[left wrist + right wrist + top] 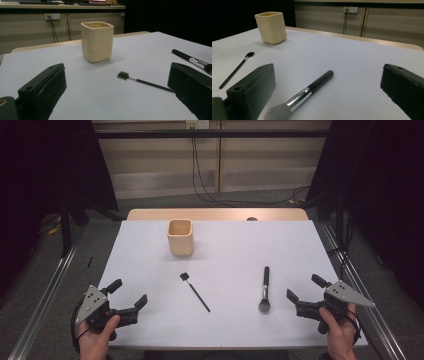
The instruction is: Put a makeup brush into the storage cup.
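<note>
Layout: I read the table [150,320] as set for tidying brushes into a holder; a cream square cup [180,237] stands upright toward the far side, mouth up, so long handles can be dropped in from above.
Thin brush: the small black spoolie brush [195,292] lies flat near the middle, head toward the cup, handle trailing back toward me, well apart from the cup.
Thick brush: the powder brush [264,289] lies flat to the right, bristles nearest me, handle pointing away.
Left gripper: the left gripper [132,295] hovers at the near left edge, jaws spread wide with nothing between them; in its own view the spoolie's handle runs toward one jaw without touching.
Right gripper: the right gripper [306,288] waits just right of the powder brush, jaws fully apart, holding and touching nothing.
Judgement: each brush seems placed for the nearer gripper to pick up.
</note>
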The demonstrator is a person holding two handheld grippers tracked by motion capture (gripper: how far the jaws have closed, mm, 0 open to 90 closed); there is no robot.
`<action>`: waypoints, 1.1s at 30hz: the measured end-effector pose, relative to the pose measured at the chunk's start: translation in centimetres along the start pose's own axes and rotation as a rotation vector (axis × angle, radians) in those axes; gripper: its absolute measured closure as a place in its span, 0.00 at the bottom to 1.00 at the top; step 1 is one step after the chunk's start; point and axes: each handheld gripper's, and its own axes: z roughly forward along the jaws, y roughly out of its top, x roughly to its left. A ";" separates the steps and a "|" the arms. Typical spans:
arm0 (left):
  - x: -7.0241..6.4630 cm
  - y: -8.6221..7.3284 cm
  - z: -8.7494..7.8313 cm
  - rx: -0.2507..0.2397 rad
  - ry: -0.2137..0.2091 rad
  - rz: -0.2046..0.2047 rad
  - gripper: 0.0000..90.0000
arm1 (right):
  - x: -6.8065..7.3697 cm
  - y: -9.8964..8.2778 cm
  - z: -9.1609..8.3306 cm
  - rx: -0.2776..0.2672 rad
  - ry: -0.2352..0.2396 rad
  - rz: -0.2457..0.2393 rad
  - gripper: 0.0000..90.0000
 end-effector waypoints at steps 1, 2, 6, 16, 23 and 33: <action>0.0 0.0 0.0 0.002 -0.001 0.004 0.02 | 0.0 0.0 0.0 0.000 0.000 0.000 0.00; 0.0 0.0 0.0 0.002 -0.001 0.004 0.02 | 0.0 0.0 0.0 0.000 0.000 0.000 0.00; -0.2 0.0 0.0 0.006 0.000 0.006 0.02 | 0.0 0.0 0.1 0.003 0.005 0.001 0.00; -0.2 0.0 -0.1 0.011 0.002 0.007 0.02 | 0.0 -0.1 0.1 0.010 0.006 0.000 0.00; -0.3 0.3 0.4 0.019 0.003 0.002 0.02 | 0.2 0.0 -0.1 0.006 0.007 -0.011 0.00; -0.8 0.9 1.9 0.036 -0.035 0.038 0.02 | 0.3 0.0 0.3 0.015 0.015 -0.014 0.00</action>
